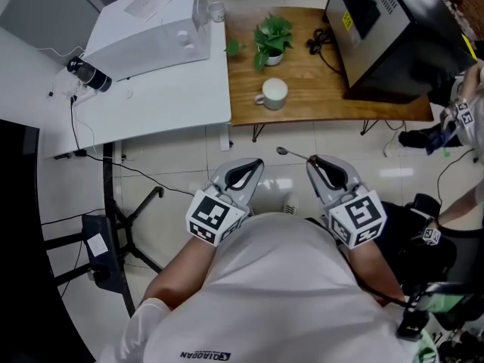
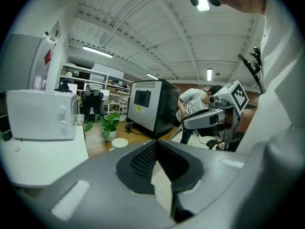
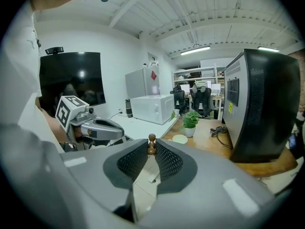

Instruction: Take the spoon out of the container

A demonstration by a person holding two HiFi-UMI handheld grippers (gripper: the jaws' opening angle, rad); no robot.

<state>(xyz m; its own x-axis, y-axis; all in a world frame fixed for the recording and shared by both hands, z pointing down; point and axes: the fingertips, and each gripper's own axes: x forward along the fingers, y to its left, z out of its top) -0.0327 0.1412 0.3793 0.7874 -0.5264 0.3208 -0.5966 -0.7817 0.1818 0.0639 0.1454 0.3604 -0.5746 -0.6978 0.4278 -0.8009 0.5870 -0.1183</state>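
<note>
My right gripper [image 1: 314, 162] is shut on a thin spoon [image 1: 284, 152] and holds it over the tiled floor, in front of the wooden table [image 1: 318, 100]. The spoon's bowl points left and away from the jaws. In the right gripper view the spoon's brown beaded end [image 3: 151, 144] is pinched between the pads. The white cup-like container [image 1: 273, 93] stands on the wooden table beyond both grippers, also seen from the right gripper [image 3: 180, 139]. My left gripper [image 1: 255, 163] hovers beside the right one, its tips [image 2: 156, 144] together with nothing in them.
A potted plant [image 1: 271, 38] stands behind the container, and a large black machine [image 1: 393, 29] fills the table's right end. A white table [image 1: 144, 104] with a white appliance [image 1: 147, 29] is at the left. A second person [image 1: 465, 112] stands at the right edge.
</note>
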